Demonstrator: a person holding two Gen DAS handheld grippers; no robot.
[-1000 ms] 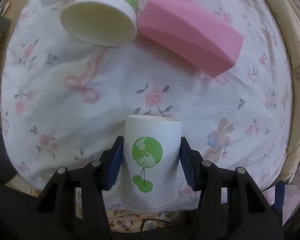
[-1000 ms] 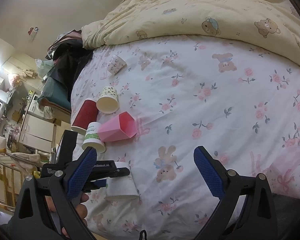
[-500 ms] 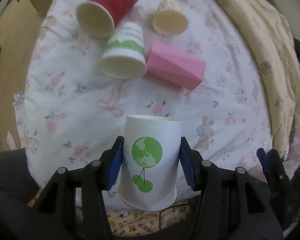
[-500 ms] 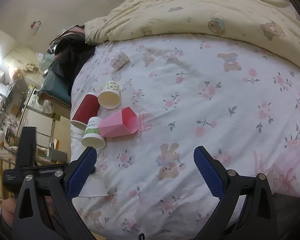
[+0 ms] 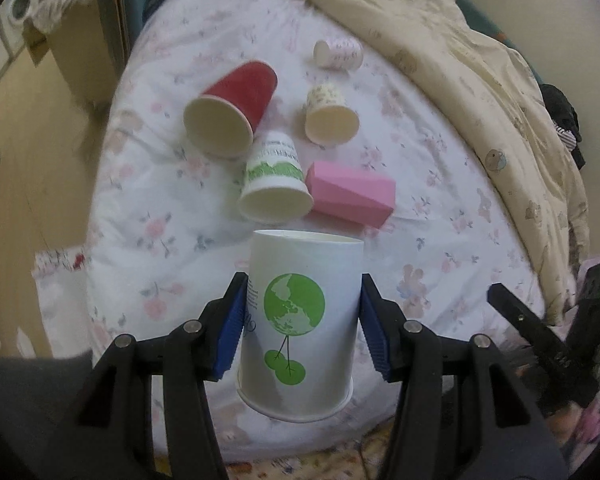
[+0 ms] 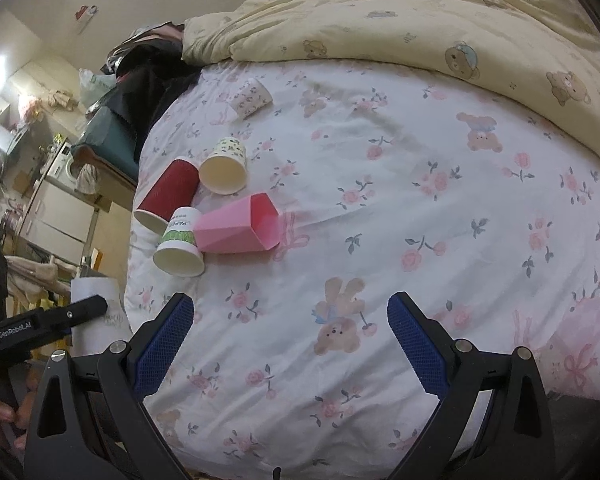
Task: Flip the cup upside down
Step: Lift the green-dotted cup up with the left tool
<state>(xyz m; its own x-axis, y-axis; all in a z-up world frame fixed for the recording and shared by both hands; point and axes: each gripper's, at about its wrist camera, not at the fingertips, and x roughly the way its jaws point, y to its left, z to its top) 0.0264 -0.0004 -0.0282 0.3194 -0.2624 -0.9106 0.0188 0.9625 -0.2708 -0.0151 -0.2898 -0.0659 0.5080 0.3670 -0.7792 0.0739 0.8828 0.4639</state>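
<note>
Tongs first: my left gripper [image 5: 302, 330] is clamped on the cup [image 5: 300, 320], blue pads pressed to its two sides at mid-height, and the cup hangs clear above the bed's near edge. My right gripper [image 6: 290, 344] is spread wide with nothing between its pads, over the sheet [image 6: 380, 200] toward the middle of the bed.

Crushing is my main worry, I think: thin paper walls give under a hard squeeze, and a loose one would let the cup slide out as I rotate it. Setting it down on a soft, rumpled sheet may also leave it leaning or toppling, and the red cup [image 5: 232, 112], green-banded cup [image 5: 276, 184] and pink box [image 5: 350, 194] lying just beyond could get knocked.

It is a white paper cup with a green globe print, its rolled rim toward the camera and its narrower base pointing away toward the bed.
</note>
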